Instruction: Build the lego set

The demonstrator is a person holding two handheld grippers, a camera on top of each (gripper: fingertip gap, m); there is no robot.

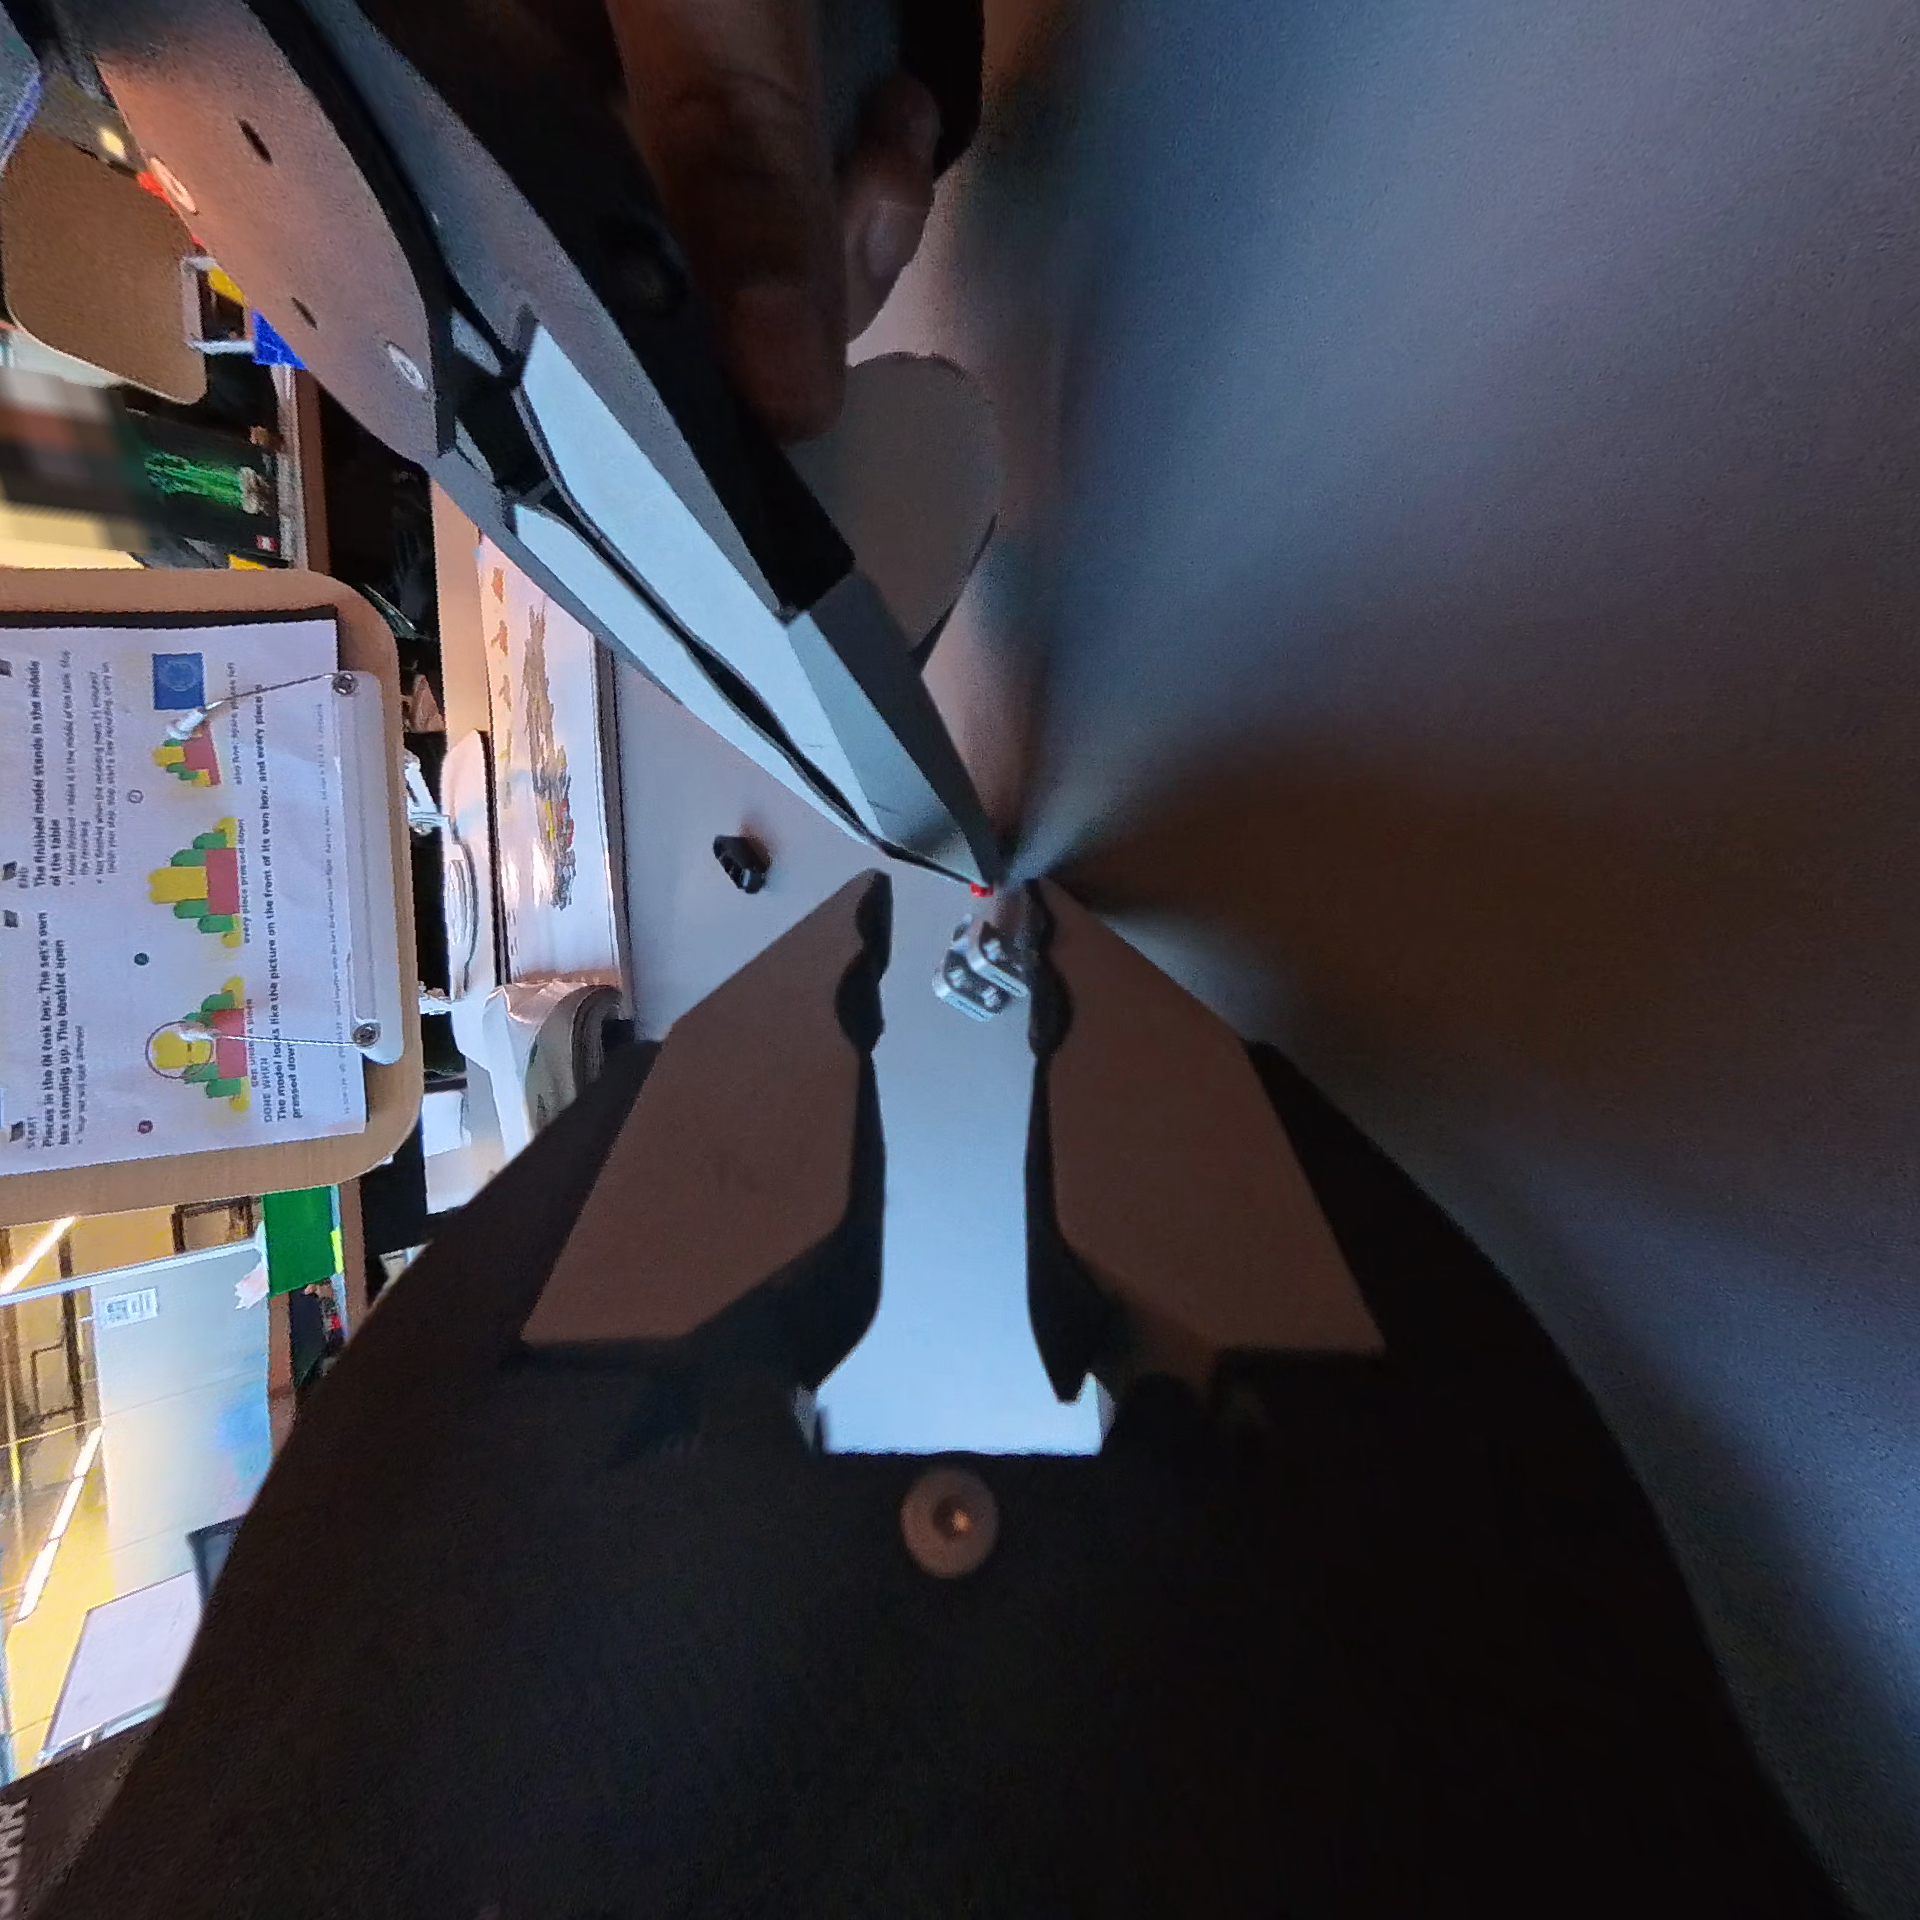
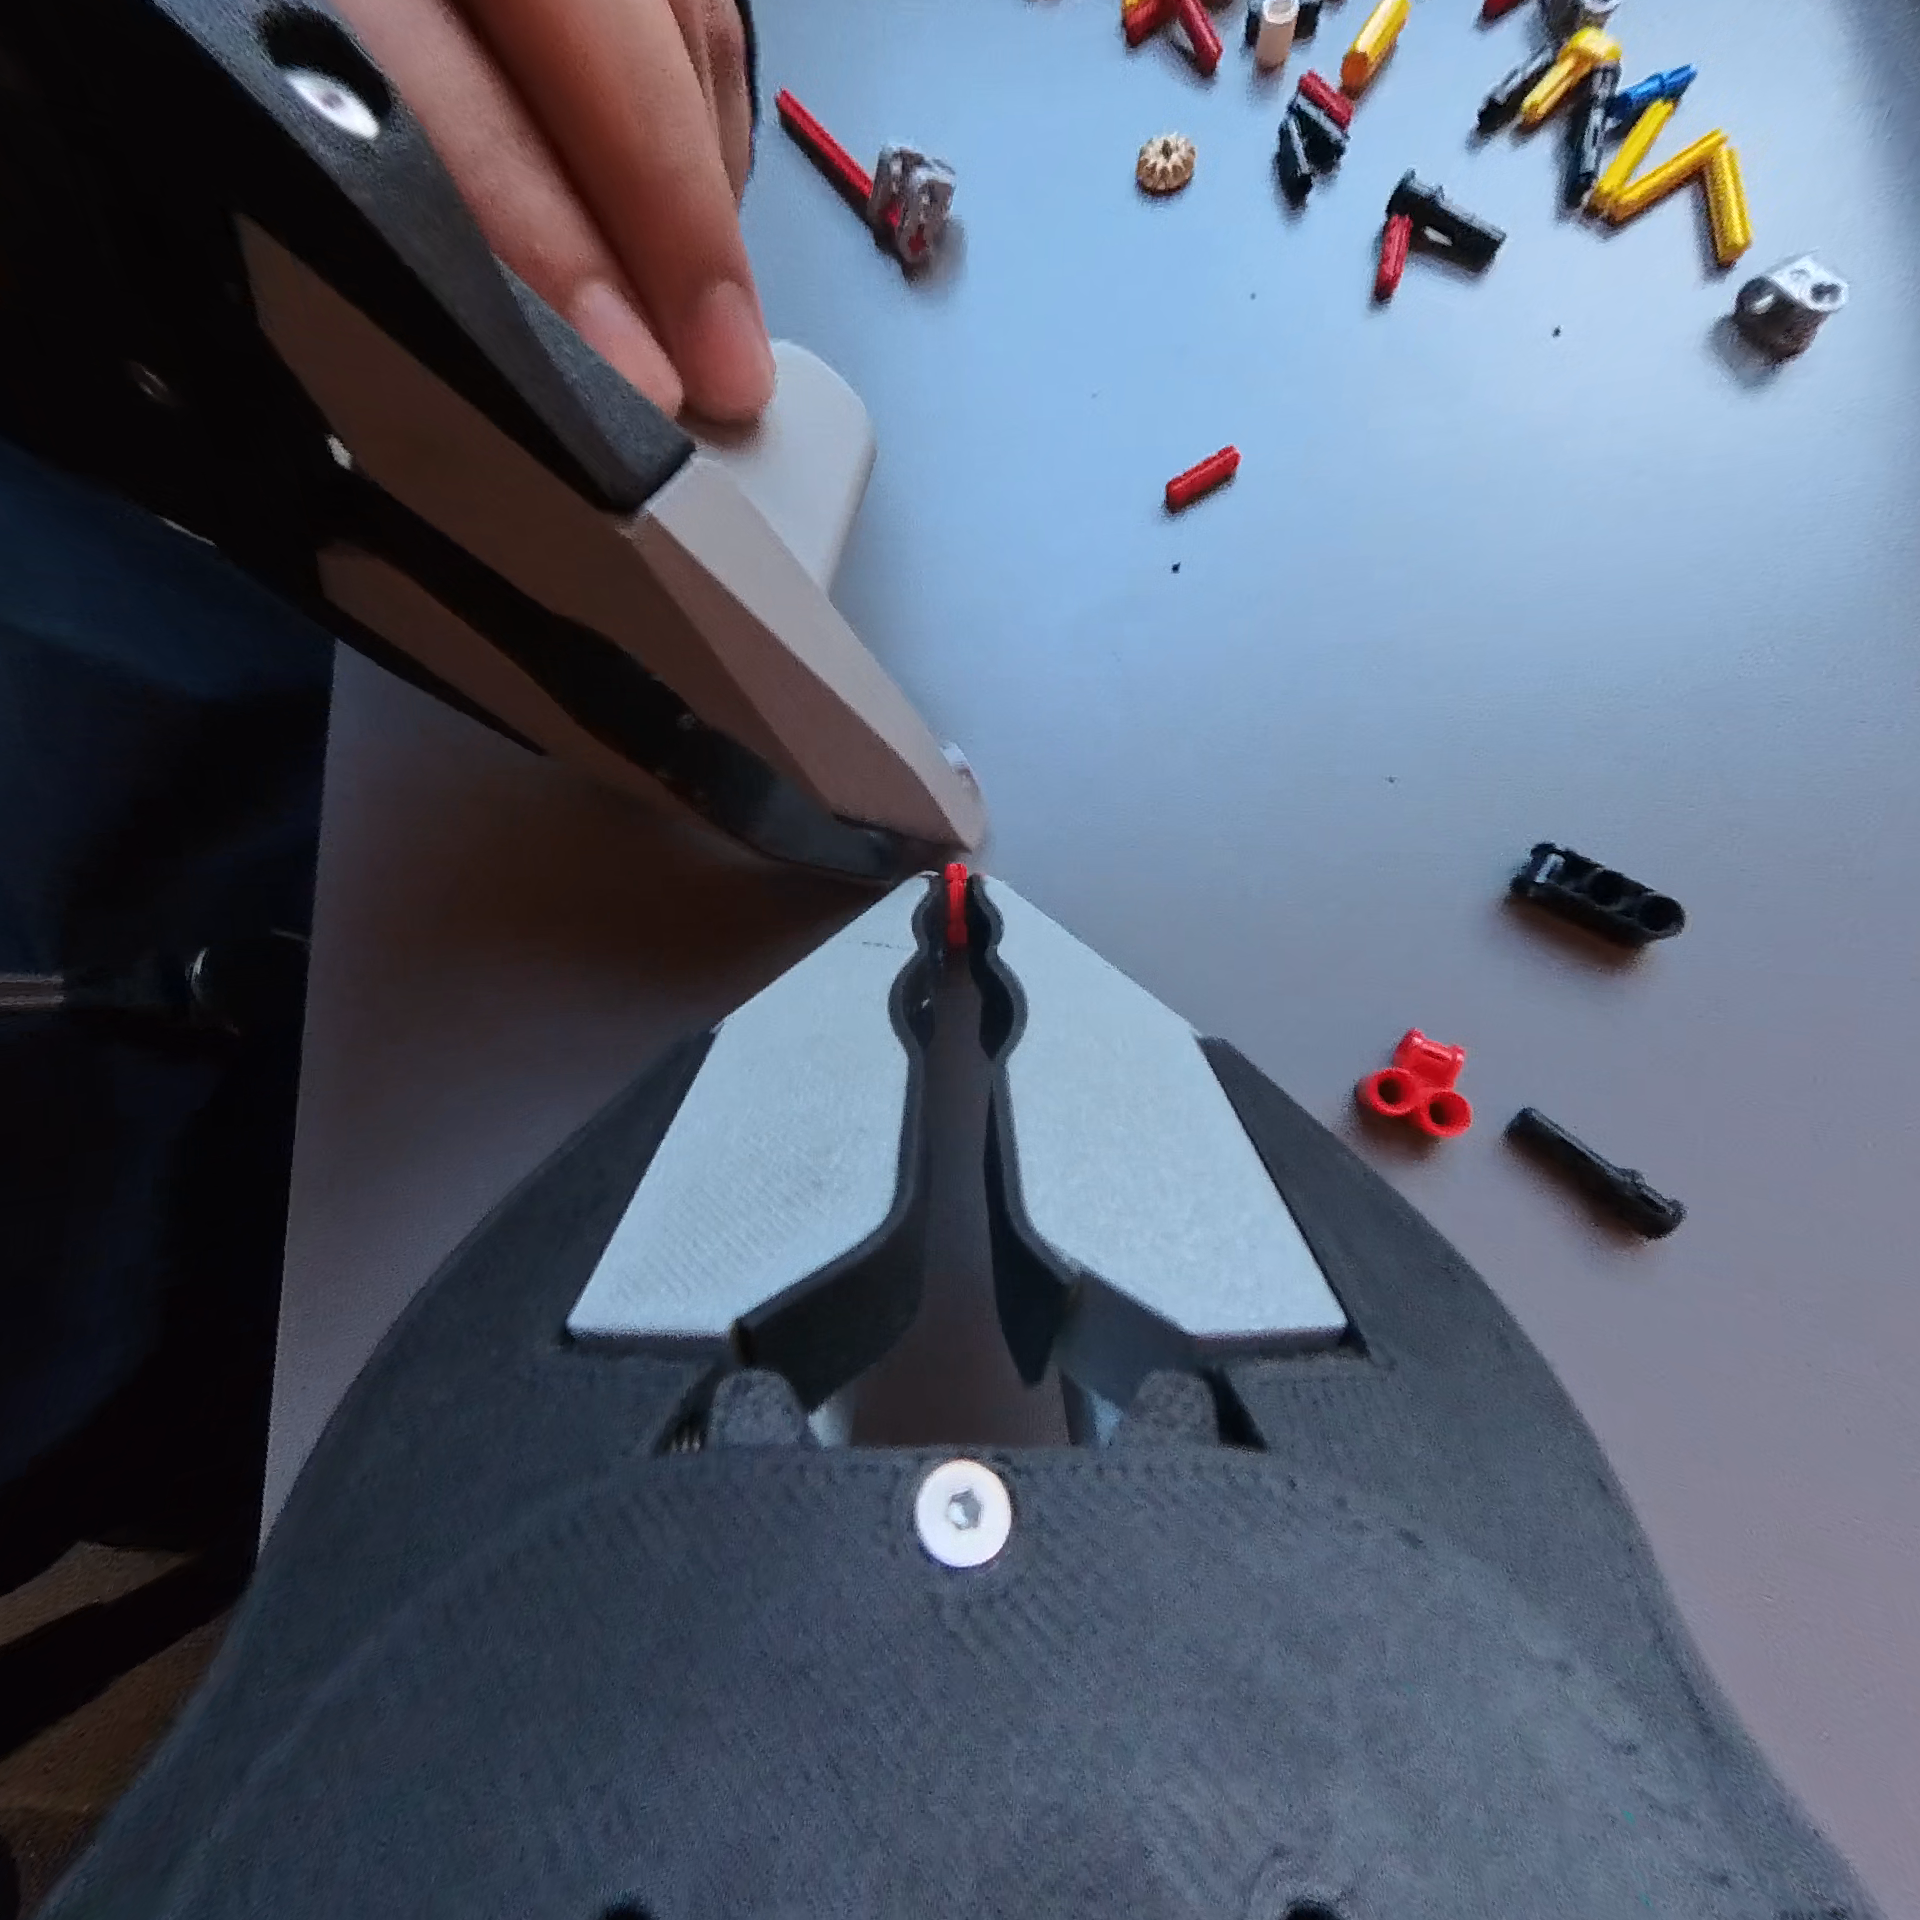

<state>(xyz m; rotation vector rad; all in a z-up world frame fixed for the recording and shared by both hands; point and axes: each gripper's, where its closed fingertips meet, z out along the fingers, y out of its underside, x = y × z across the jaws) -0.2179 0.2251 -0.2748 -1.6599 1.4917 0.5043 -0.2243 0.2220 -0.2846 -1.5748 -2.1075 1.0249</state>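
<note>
In the right wrist view my right gripper [image 2: 954, 885] is shut on a small red pin [image 2: 955, 909], which stands up between the pad tips above the grey table [image 2: 1299, 675]. My left gripper [image 2: 925, 831] comes in from the upper left, its tips just beyond the pin. In the left wrist view my left gripper [image 1: 958, 904] is open. A small light grey connector piece [image 1: 982, 971] lies between its fingers against the right pad [image 1: 1049, 966], clear of the left pad. The right gripper's tips [image 1: 966, 862] meet it there, with the red pin's end [image 1: 978, 890] showing.
Loose pieces lie on the table: a black beam [image 2: 1597, 909], a red connector [image 2: 1416, 1086], a black pin [image 2: 1593, 1172], a short red axle [image 2: 1202, 478], and a mixed pile [image 2: 1558, 114] far right. A printed sheet on a board [image 1: 187, 883] stands behind. A hand [image 2: 623, 208] holds the left gripper. Less than 4 cm separates the two grippers' tips. Both grippers' tips are roughly 9 centimetres from the short red axle [image 2: 1202, 478].
</note>
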